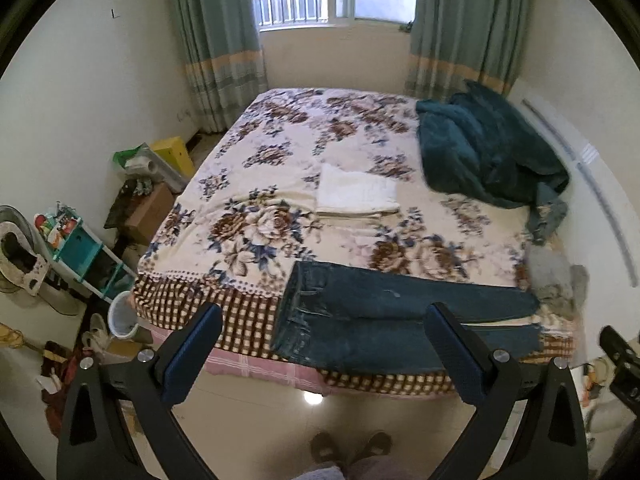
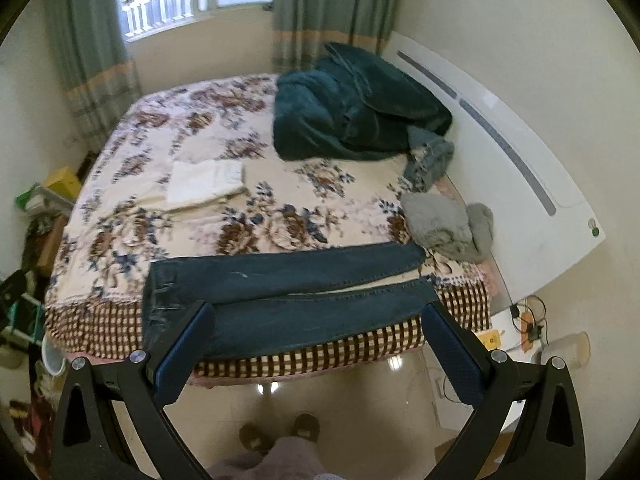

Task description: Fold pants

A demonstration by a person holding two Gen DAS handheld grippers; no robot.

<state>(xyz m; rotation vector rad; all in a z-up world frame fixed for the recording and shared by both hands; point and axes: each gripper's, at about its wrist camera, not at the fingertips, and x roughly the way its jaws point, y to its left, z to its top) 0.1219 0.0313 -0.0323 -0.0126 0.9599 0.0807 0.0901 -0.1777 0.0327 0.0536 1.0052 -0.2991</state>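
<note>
Dark blue jeans (image 1: pixel 384 320) lie flat along the near edge of the bed, waistband to the left, both legs stretched right; they also show in the right wrist view (image 2: pixel 288 292). My left gripper (image 1: pixel 324 316) is open and empty, held above the floor in front of the bed, its fingers (image 1: pixel 192 356) framing the waist and thighs. My right gripper (image 2: pixel 318 314) is open and empty, also short of the bed edge, framing the legs. Neither touches the jeans.
The bed (image 1: pixel 280 184) has a floral blanket. On it lie folded white cloth (image 1: pixel 356 194), a teal blanket heap (image 1: pixel 484 152), grey garments (image 2: pixel 448 224) and light denim (image 2: pixel 428 160). Clutter and shelves (image 1: pixel 80 248) stand left. A headboard (image 2: pixel 520 168) is on the right. My feet (image 2: pixel 280 432) stand on the tiled floor.
</note>
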